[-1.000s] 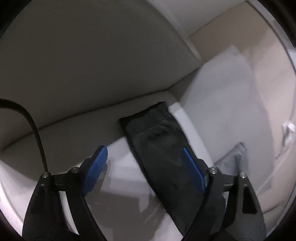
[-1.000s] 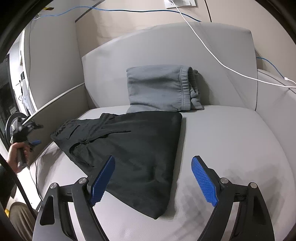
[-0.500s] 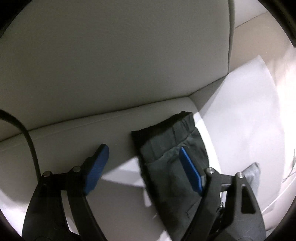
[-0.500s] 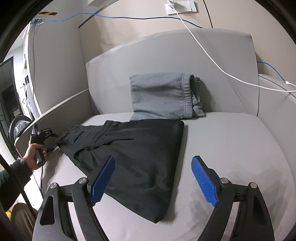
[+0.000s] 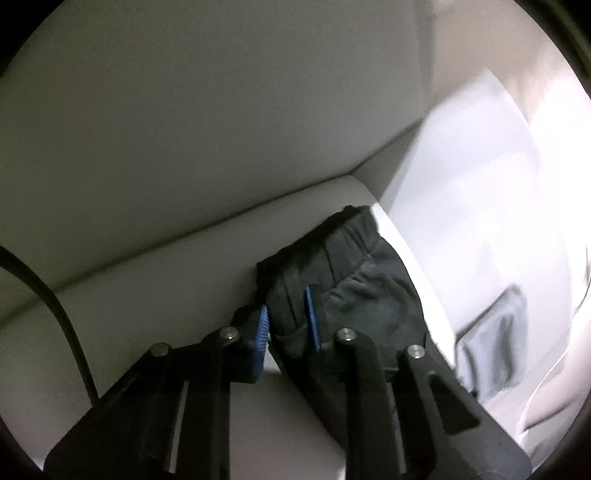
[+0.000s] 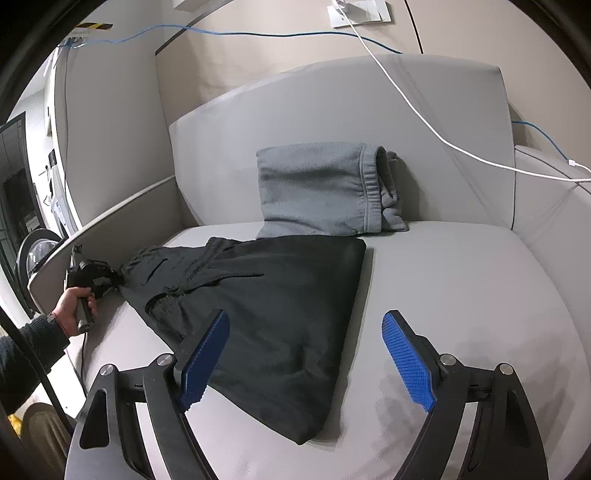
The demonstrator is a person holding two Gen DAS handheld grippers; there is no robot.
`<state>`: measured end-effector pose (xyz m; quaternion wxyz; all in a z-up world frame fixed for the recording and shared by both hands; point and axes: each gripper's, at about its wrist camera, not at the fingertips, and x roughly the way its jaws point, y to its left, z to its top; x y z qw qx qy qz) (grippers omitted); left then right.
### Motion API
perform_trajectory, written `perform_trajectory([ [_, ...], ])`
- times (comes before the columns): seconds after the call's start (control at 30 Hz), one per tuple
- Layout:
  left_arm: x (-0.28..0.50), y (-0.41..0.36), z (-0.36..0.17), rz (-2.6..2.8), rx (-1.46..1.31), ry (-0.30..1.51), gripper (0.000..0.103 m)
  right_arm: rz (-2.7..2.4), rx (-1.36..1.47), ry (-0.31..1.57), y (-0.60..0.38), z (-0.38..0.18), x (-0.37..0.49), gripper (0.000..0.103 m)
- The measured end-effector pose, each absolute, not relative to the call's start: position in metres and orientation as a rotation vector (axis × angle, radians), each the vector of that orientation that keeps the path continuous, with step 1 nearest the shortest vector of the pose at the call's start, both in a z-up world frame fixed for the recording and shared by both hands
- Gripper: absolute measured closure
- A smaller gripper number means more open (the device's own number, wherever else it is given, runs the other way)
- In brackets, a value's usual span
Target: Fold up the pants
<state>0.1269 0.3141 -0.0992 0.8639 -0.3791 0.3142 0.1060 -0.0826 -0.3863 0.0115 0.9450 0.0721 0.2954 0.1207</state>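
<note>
Left gripper (image 5: 286, 325): blue pads closing on the waistband corner of the black pants (image 6: 266, 302), cloth bunched between them and pinched. A hand (image 6: 75, 301) grips its handle at the seat's left edge, dark sleeve (image 6: 26, 347) behind. Right gripper (image 6: 303, 358): fingers spread wide, nothing between them, hovering over the pants' near edge. Pants lie folded flat on the pale grey seat cushion (image 6: 461, 288), waistband toward the left armrest (image 6: 122, 210). Folded grey sweatpants (image 6: 325, 192) lean against the backrest (image 6: 332, 103), just behind the black pair. White cable (image 6: 424, 122) drapes across the backrest from a wall plate (image 6: 358, 13); blue cable (image 6: 236, 34) runs along the beige wall.
</note>
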Motion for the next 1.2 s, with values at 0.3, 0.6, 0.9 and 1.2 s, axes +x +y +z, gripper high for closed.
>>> perform_trajectory([
  [0.3, 0.103, 0.264, -0.049, 0.106, -0.486, 0.501, 0.091, 0.35, 0.267, 0.751, -0.349, 0.044, -0.04, 0.017],
  [0.6, 0.079, 0.209, -0.028, -0.039, -0.29, 0.395, 0.091, 0.69, 0.189, 1.08, -0.154, 0.098, 0.102, 0.017],
  [0.9, 0.056, 0.153, -0.018, -0.181, -0.141, 0.329, 0.091, 0.716, 0.218, 1.266, -0.021, 0.071, 0.194, 0.021],
  [1.2, 0.042, 0.124, -0.004, -0.252, -0.08, 0.301, 0.092, 0.653, 0.216, 1.281, -0.003, 0.062, 0.206, 0.082],
])
